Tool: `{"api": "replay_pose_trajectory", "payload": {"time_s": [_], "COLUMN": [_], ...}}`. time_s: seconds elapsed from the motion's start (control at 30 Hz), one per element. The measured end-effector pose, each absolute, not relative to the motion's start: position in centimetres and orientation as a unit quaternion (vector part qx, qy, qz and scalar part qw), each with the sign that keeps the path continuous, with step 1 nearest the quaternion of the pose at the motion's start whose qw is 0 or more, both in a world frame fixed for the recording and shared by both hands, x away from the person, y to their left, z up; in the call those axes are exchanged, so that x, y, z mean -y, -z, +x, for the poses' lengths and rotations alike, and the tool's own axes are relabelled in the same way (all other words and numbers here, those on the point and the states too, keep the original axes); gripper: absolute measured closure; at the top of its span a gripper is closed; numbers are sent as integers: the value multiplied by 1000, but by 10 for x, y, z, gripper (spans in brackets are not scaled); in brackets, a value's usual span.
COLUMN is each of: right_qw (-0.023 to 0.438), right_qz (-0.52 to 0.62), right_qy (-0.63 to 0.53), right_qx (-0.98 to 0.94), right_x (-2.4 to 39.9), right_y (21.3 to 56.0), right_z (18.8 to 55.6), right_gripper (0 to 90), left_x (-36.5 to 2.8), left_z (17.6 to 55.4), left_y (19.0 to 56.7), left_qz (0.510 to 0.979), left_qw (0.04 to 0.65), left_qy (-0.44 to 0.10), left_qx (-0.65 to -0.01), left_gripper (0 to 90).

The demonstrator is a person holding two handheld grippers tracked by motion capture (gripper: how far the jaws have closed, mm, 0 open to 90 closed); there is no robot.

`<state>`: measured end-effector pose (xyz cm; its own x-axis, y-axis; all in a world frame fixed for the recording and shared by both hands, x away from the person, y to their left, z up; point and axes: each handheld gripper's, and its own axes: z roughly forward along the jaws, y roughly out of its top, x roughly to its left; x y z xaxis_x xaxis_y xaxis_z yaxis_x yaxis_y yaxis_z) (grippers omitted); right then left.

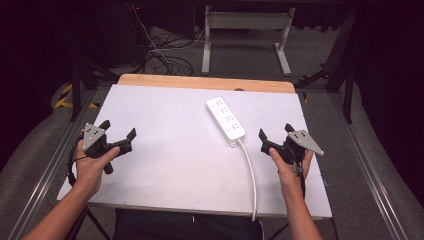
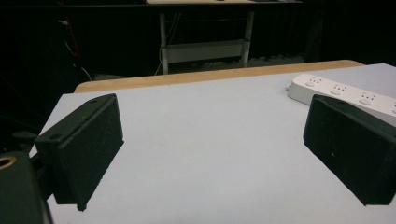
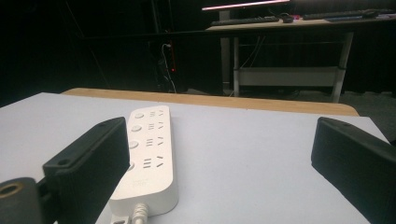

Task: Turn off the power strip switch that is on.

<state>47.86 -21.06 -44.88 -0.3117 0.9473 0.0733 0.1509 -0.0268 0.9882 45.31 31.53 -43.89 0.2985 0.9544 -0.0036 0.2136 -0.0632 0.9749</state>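
text: none legible | power strip [image 3: 148, 154]: faint marking on near end, too blurred to read | sockets: no readable labels | desk [image 1: 165, 165]: no print

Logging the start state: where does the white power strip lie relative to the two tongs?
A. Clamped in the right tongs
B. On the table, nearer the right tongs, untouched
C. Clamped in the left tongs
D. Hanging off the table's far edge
B: the power strip lies flat on the table, just left of the open right tongs; the left tongs are open farther away.

White power strip [image 1: 226, 118], black grippers
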Motion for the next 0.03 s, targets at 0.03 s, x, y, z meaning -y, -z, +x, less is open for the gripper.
{"api": "replay_pose_trajectory", "payload": {"time_s": [0.03], "right_qw": [362], "right_qz": [460], "right_qy": [-548], "right_qx": [-597], "right_x": [210], "right_y": [449], "right_z": [479], "right_gripper": [49], "left_x": [-315], "left_z": [453], "left_y": [439], "left_qz": [629], "left_qw": [503], "left_qy": [-368], "left_qx": [-465], "left_gripper": [54]}}
